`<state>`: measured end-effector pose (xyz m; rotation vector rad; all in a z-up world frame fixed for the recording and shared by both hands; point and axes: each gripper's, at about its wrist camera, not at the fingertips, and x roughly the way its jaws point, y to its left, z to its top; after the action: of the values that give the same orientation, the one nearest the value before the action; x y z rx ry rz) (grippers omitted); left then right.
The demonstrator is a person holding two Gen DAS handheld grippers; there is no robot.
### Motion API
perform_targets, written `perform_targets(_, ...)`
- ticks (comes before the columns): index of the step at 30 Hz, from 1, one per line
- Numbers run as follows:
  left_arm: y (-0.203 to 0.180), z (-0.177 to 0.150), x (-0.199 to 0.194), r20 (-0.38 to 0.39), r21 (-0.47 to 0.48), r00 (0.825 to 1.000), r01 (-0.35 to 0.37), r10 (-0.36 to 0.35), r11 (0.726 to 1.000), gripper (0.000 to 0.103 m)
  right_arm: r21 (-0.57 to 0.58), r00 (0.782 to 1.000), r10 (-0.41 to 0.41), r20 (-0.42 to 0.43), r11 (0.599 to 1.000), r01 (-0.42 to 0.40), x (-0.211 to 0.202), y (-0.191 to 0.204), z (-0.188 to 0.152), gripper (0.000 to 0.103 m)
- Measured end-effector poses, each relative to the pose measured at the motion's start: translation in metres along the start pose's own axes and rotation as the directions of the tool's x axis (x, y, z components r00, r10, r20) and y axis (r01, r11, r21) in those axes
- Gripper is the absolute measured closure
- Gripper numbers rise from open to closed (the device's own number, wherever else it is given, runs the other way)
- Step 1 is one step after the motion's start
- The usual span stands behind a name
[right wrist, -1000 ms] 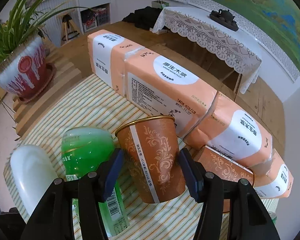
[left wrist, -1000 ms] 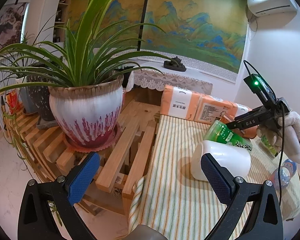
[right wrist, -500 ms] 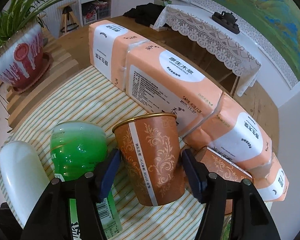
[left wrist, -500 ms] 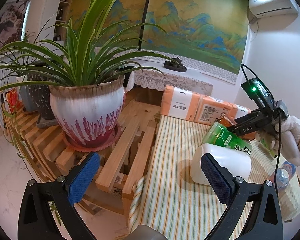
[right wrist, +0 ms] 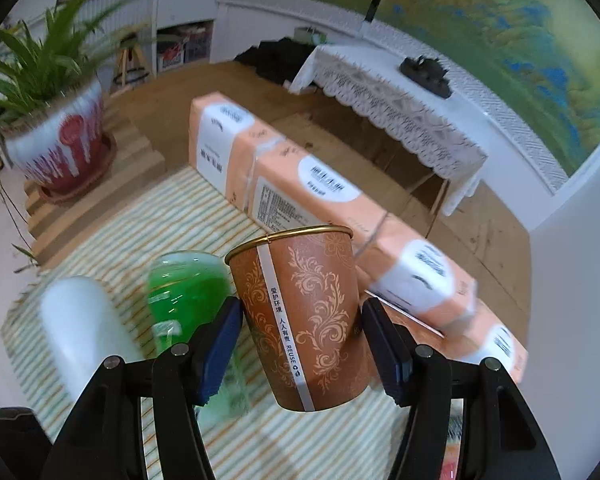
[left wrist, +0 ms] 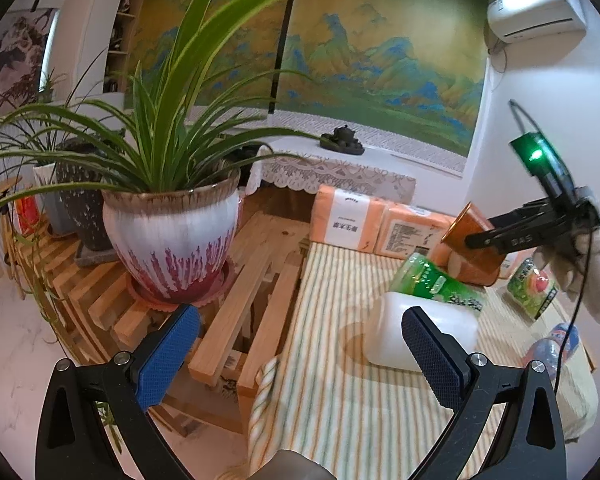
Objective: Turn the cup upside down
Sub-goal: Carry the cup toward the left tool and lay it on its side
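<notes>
My right gripper [right wrist: 302, 348] is shut on a brown paper cup [right wrist: 304, 316] with a gold rim and scroll pattern. It holds the cup in the air above the striped tablecloth [right wrist: 140, 216], mouth tilted away. In the left wrist view the cup [left wrist: 470, 246] hangs at the right in the right gripper [left wrist: 488, 240], tilted with its mouth up and to the left. My left gripper [left wrist: 296, 354] is open and empty at the table's near left edge, short of a white container [left wrist: 388, 332].
A green bottle [right wrist: 184, 284] and the white container [right wrist: 80, 324] lie on the cloth. Orange tissue packs [right wrist: 300, 188] line the far side. A second brown cup lies behind. A large potted plant [left wrist: 168, 236] stands on wooden slats at the left.
My right gripper has lifted the cup off the cloth and higher; in the left wrist view the cup now shows above the green bottle. My left gripper has stayed where it was.
</notes>
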<state>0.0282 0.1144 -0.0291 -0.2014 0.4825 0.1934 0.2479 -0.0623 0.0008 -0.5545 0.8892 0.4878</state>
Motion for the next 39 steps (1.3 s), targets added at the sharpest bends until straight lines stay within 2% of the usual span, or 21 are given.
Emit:
perform_targets(4,-0.007,-0.002,-0.01,0.007,0.011,1.0,0.021,-0.021,1.0,0.001,0.078,0.999,0.014,0.037,0.997,-0.017,-0.043,-0.002,-0.02,0.045)
perform_targets(11,-0.025,-0.009,-0.024,0.011,0.041,0.998,0.059,-0.06,0.997,0.001,0.252,0.994,0.101,0.045,0.962,-0.109,-0.081,0.005,-0.076,0.045)
perform_targets(15,-0.035,-0.014,-0.026,0.0,0.059,0.997,0.076,-0.076,0.995,0.001,0.37,0.984,0.177,0.025,0.913,-0.174,-0.079,0.02,-0.117,0.045)
perform_targets(22,-0.049,-0.023,-0.03,-0.014,0.097,0.995,0.095,-0.094,0.991,0.001,0.538,0.949,0.314,-0.004,0.801,-0.263,-0.056,0.039,-0.165,0.045)
perform_targets(28,-0.056,-0.03,-0.031,-0.03,0.111,0.993,0.116,-0.113,0.987,0.001,0.633,0.931,0.365,0.01,0.719,-0.288,-0.044,0.047,-0.187,0.045)
perform_targets(31,-0.059,-0.034,-0.03,-0.045,0.114,0.991,0.131,-0.126,0.985,0.001,0.648,0.925,0.381,0.019,0.7,-0.302,-0.045,0.048,-0.185,0.043)
perform_targets(34,-0.063,-0.037,-0.03,-0.051,0.119,0.99,0.139,-0.134,0.983,0.001,0.652,0.926,0.376,0.026,0.696,-0.301,-0.045,0.048,-0.184,0.032)
perform_targets(39,-0.071,-0.044,-0.032,-0.063,0.127,0.987,0.152,-0.145,0.98,0.001,0.648,0.928,0.364,0.078,0.689,-0.325,-0.055,0.047,-0.189,0.031)
